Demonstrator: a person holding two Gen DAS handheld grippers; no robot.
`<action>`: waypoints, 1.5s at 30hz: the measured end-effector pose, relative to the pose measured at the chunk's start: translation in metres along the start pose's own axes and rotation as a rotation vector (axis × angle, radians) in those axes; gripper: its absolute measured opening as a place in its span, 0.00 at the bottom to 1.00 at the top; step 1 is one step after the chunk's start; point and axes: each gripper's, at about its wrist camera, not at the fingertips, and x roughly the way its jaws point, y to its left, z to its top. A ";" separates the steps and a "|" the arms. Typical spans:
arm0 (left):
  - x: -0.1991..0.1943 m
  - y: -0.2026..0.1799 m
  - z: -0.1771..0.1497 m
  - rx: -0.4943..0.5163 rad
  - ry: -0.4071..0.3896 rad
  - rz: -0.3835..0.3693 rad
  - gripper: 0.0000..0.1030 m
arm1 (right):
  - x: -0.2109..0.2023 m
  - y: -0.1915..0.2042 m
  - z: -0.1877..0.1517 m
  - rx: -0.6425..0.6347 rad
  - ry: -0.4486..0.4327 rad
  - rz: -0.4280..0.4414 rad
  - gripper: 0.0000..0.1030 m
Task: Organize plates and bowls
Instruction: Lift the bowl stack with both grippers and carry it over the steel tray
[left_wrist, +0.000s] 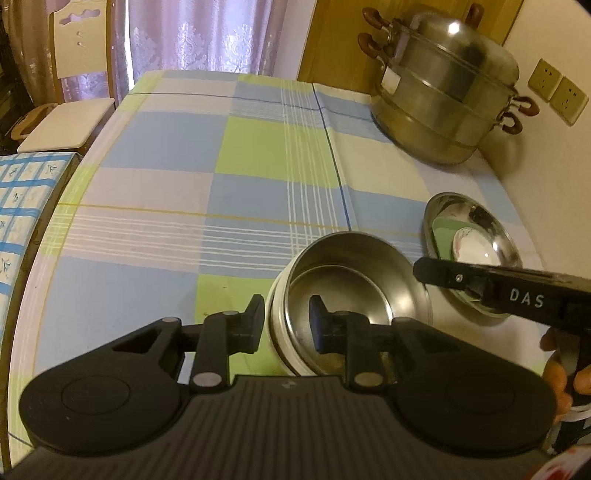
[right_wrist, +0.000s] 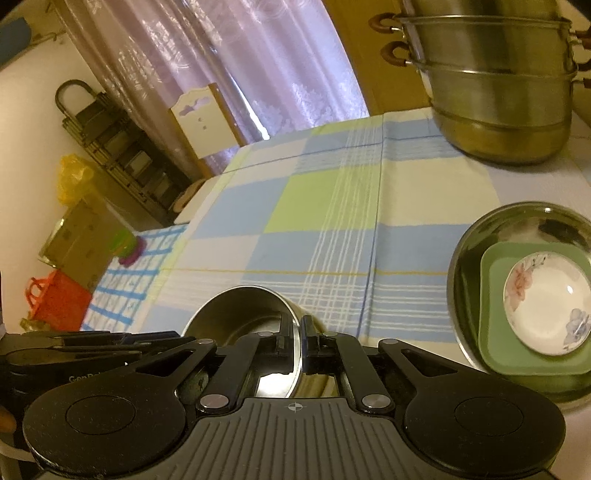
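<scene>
Now, on the checked table (left_wrist: 155, 206), one white-walled steel bowl (left_wrist: 351, 302) sits with its rim pinched by the right claw (right_wrist: 300, 341); the left claw (left_wrist: 284, 325) straddles its near wall, spread. Beside it, one steel basin (right_wrist: 480, 229) nests one green plate (right_wrist: 495, 354) and one floral dish (right_wrist: 546, 302).

Steel bowl (left_wrist: 351, 291): white outer wall, tilted on the checked tablecloth, its rim pinched.
Steel basin (right_wrist: 517, 229): right of it, upright.
Green square plate (right_wrist: 495, 347): inside basin.
Floral white dish (right_wrist: 546, 302): stacked on the plate.
</scene>
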 end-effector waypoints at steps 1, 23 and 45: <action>0.003 0.000 0.000 0.004 0.005 0.001 0.20 | 0.001 -0.002 0.000 0.007 0.000 0.003 0.04; 0.019 0.008 0.001 -0.043 0.071 -0.009 0.25 | 0.015 -0.006 0.007 0.023 0.096 -0.037 0.51; 0.036 -0.002 -0.009 -0.007 0.129 0.027 0.25 | 0.050 -0.017 0.004 0.080 0.229 -0.067 0.22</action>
